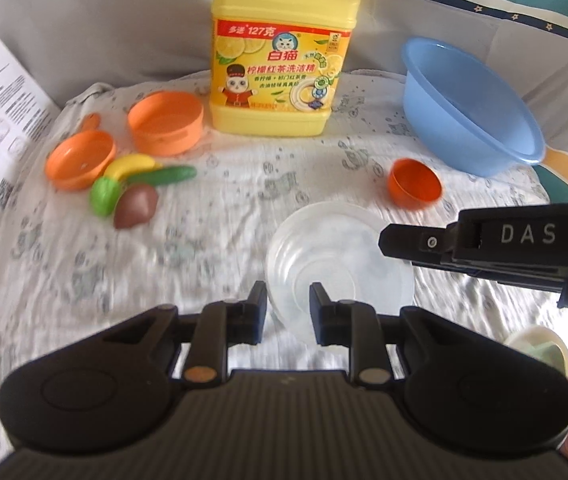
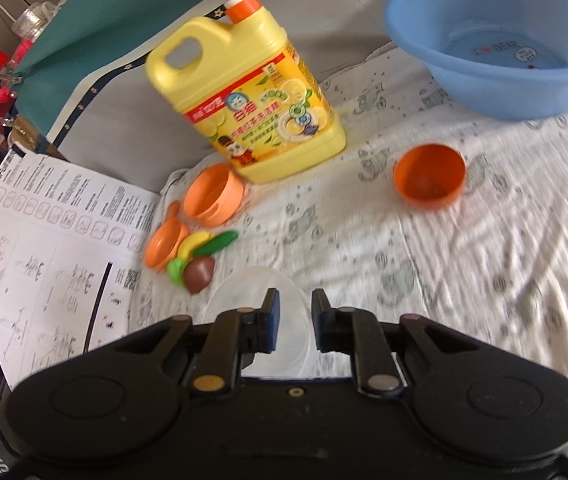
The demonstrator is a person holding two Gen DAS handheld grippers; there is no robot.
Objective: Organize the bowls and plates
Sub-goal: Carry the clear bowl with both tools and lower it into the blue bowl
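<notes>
A clear plastic dish point(image 1: 339, 248) hangs over the patterned cloth point(image 1: 204, 264), sharp against a blurred background. My left gripper point(image 1: 287, 308) is shut on its near rim. My right gripper point(image 1: 387, 236) comes in from the right and pinches the far right rim. The right wrist view shows the same clear dish point(image 2: 240, 292) between the pads of the right gripper point(image 2: 295, 316), which is shut on it. A small orange bowl point(image 1: 415, 186) point(image 2: 429, 178) stands on the cloth beyond. The blue basin point(image 1: 467, 108) point(image 2: 495, 40) sits at the back right, tilted.
A yellow detergent jug point(image 1: 280, 60) point(image 2: 252, 100) stands at the back centre. Left of it lie an orange round tub point(image 1: 166, 122), an orange scoop point(image 1: 78, 160) and toy fruit point(image 1: 136, 184). A printed sheet point(image 2: 44, 240) covers the left edge. A cream cup point(image 1: 539, 348) sits near right.
</notes>
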